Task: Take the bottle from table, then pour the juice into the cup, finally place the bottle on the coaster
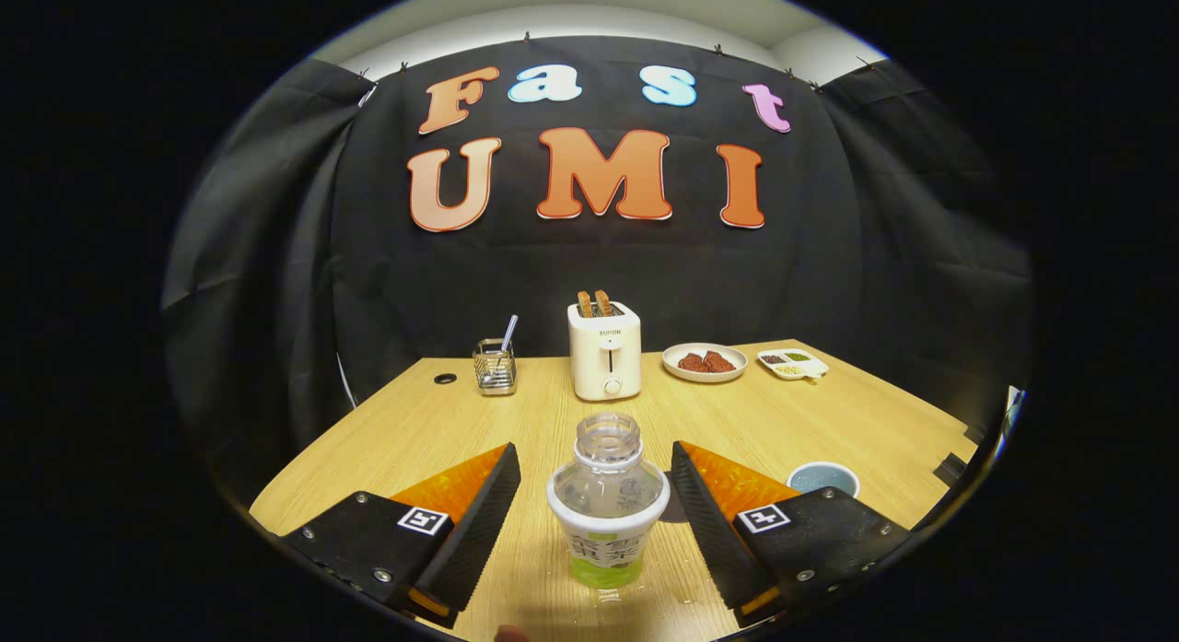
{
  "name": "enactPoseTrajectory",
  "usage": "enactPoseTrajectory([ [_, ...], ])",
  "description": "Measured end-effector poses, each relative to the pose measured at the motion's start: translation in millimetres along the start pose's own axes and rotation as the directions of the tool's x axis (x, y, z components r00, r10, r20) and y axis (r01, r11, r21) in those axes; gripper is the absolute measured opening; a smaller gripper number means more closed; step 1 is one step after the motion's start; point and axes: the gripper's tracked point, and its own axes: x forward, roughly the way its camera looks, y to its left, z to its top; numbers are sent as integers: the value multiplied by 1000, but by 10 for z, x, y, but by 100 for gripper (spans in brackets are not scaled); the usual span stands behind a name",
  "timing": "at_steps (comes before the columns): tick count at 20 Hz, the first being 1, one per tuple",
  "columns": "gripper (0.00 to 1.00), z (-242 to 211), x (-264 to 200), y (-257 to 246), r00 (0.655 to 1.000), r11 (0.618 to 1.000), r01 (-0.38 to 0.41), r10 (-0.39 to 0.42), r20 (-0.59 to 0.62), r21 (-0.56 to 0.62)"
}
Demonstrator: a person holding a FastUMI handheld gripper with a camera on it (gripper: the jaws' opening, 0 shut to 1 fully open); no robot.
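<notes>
A clear plastic bottle with no cap stands upright on the wooden table. It has a white and green label and a little green juice at its bottom. It stands between the fingers of my gripper, which is open; a gap shows on each side of the bottle, so neither finger touches it. A cup with a white rim and a blue inside stands on the table just beyond the right finger.
At the back of the table stand a white toaster holding toast, a wire holder with a spoon, a plate of red food and a small divided dish. A dark hole sits near the holder.
</notes>
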Motion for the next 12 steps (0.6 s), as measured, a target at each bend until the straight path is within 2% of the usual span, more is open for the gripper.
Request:
enactPoseTrajectory([
  [12,98,-712,284,-3,990,1000,-8,8,-140,5],
])
